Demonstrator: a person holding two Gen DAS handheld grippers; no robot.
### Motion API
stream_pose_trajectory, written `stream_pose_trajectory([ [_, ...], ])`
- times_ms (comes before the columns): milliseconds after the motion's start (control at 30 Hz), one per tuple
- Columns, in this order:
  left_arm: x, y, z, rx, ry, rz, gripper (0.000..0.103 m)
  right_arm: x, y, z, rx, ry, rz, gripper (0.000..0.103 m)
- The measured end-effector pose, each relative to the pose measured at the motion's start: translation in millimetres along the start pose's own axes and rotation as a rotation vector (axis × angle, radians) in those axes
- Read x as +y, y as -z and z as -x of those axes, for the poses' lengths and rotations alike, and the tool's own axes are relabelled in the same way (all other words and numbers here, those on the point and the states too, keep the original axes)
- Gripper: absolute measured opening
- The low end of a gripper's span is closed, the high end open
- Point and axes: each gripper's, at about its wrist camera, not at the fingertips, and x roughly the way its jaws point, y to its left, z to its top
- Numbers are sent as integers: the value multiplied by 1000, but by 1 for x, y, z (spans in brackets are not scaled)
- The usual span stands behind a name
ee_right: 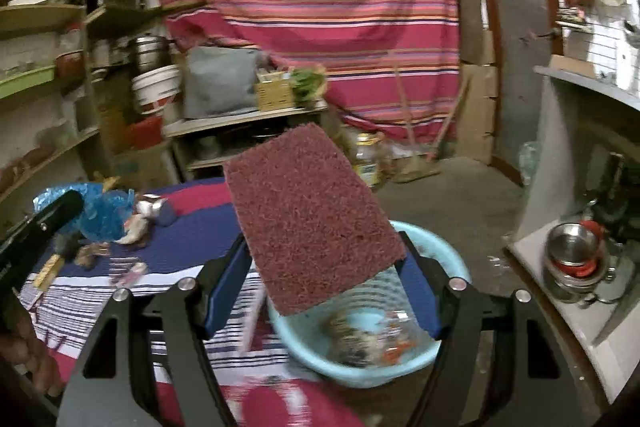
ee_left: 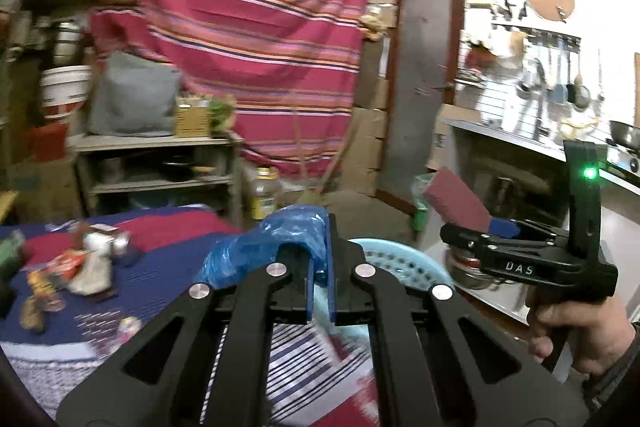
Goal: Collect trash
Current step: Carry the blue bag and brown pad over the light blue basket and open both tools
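Note:
My left gripper (ee_left: 320, 227) is shut on a crumpled blue plastic bag (ee_left: 256, 247), which bulges out to the left of its fingers. It hangs above the striped bedspread (ee_left: 168, 267), near a light blue plastic basin (ee_left: 400, 259). In the right wrist view the same left gripper (ee_right: 68, 203) and blue bag (ee_right: 100, 215) appear at the left edge. My right gripper (ee_right: 322, 247) is shut on a flat maroon scouring pad (ee_right: 312, 219), tilted up over the basin (ee_right: 452, 259), which holds several bits of trash (ee_right: 360, 339). A hand holds the right gripper (ee_left: 480, 223). More wrappers and a can (ee_left: 80, 263) lie on the bedspread.
A pink striped curtain (ee_left: 248, 27) hangs behind. A low shelf unit (ee_left: 160, 163) and a yellow jar (ee_left: 264, 193) stand past the bed. Steel pots (ee_right: 576, 259) sit under the counter (ee_right: 592, 83) on the right. Bare concrete floor (ee_right: 452, 199) lies beyond the basin.

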Motion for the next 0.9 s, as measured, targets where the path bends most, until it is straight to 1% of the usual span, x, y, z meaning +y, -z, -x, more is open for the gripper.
stream_pose_trajectory([
  [100,-17,-3,-26,-7,85,-3,3,-24,0,-2,7,25,-23,71],
  [233,-30,-2,-61,15,148,-5,3,-47,3,-10,19,46,-43,71],
  [267,-33,1,-73,34,152,-8,3,-53,4,-14,27,49,-50,71],
  [367,-38,12,-110,118,128,-4,3,-65,9,-28,55,56,-75,71],
  [467,-43,20,-138,181,116,-13,3,-69,7,-47,78,54,-90,71],
  [500,-43,22,-144,191,116,-8,3,-70,7,-54,86,55,-91,71],
  [533,-41,24,-148,205,115,7,4,-70,7,-60,94,61,-89,71],
  [600,-34,29,-155,222,116,70,4,-70,9,-70,110,60,-86,71],
  [667,-29,32,-161,235,96,103,5,-71,10,-82,126,66,-82,72],
  [700,-27,35,-167,250,90,115,9,-71,11,-88,138,64,-80,72],
  [767,-24,37,-172,262,71,130,31,-75,12,-97,164,69,-86,74],
  [800,-23,38,-174,257,65,136,59,-77,13,-100,165,76,-90,81],
  [833,-21,39,-173,241,49,138,77,-78,13,-102,167,79,-96,86],
  [867,-21,37,-173,233,33,136,79,-79,15,-102,171,76,-100,89],
  [900,-21,37,-173,230,33,132,80,-81,15,-102,170,77,-104,89],
])
